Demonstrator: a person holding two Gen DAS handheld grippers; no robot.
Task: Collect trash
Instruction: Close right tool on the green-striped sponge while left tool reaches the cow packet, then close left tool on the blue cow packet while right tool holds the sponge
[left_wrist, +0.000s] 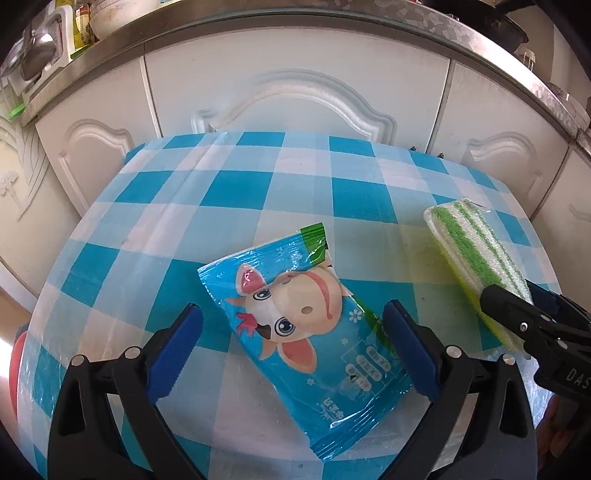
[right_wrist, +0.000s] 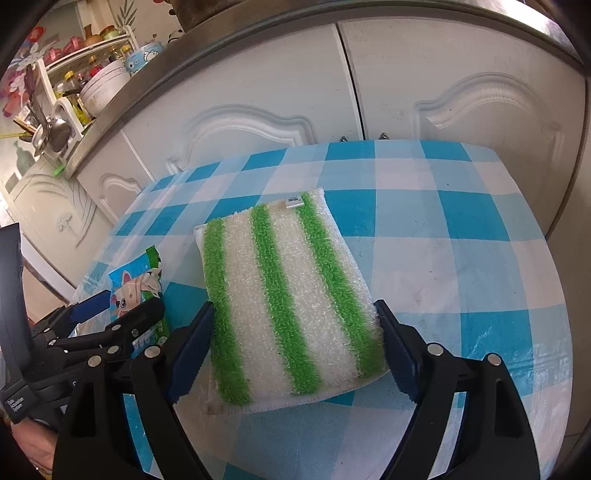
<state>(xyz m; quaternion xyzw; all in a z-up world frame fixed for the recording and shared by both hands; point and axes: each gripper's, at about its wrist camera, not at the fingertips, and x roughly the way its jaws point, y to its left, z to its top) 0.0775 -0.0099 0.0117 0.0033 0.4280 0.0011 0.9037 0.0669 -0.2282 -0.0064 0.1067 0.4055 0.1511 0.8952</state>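
A blue snack wrapper with a cartoon cow (left_wrist: 310, 328) lies flat on the blue-and-white checked tablecloth (left_wrist: 229, 192). My left gripper (left_wrist: 293, 317) is open, one finger on each side of the wrapper, not gripping it. A green-and-white striped sponge cloth (right_wrist: 288, 299) lies to the right. My right gripper (right_wrist: 295, 314) is open, its fingers on either side of the cloth's near part. The cloth (left_wrist: 476, 254) and right gripper (left_wrist: 524, 317) show in the left wrist view. The wrapper (right_wrist: 138, 284) and left gripper (right_wrist: 122, 306) show in the right wrist view.
White cabinet doors (left_wrist: 295, 92) stand right behind the table under a steel counter edge (left_wrist: 110, 48). Bowls, bottles and utensils (right_wrist: 74, 92) crowd the counter at the left. The table's far edge (right_wrist: 406, 146) sits against the cabinets.
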